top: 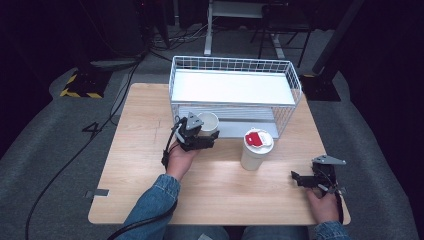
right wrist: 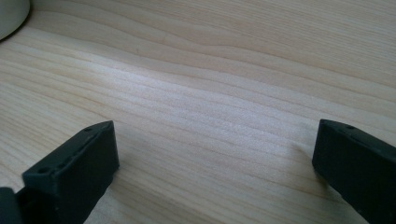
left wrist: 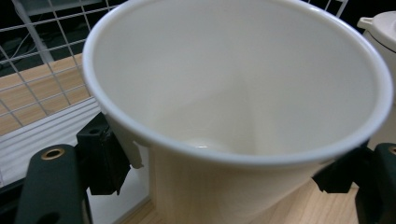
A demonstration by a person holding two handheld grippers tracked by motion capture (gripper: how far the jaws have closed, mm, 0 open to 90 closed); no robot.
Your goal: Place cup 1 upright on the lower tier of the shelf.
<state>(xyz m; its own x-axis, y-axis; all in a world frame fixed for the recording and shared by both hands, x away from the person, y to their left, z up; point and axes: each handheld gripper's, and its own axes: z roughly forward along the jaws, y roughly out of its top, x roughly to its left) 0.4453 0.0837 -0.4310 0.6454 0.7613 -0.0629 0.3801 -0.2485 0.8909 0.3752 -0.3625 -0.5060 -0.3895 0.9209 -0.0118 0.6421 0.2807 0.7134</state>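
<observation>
- High view: my left gripper [top: 209, 141] is clamped on an open white cup [top: 208, 123], just in front of the wire rack [top: 295, 82] at its lower tier. Cup looks upright; can't tell if it's lifted or resting on the table [top: 135, 175].
- High view: lidded cup [top: 256, 149] with a red tab on the lid stands on the table right of it, apart from both grippers. My right gripper [top: 296, 177] sits low near the table's right edge, nothing in it.
- Left gripper view: jaws pressed on either side of the white cup [left wrist: 233, 93] just under the rim. It's empty inside. Rack mesh [left wrist: 42, 70] behind on the left, lidded cup [left wrist: 380, 28] at the far right edge.
- Right gripper view: jaws wide apart, nothing between them, bare table [right wrist: 210, 93] below.
- Progress, my read: grasp done, cup at the rack mouth. Left: set it on a shelf, release. Lidded cup untouched.
</observation>
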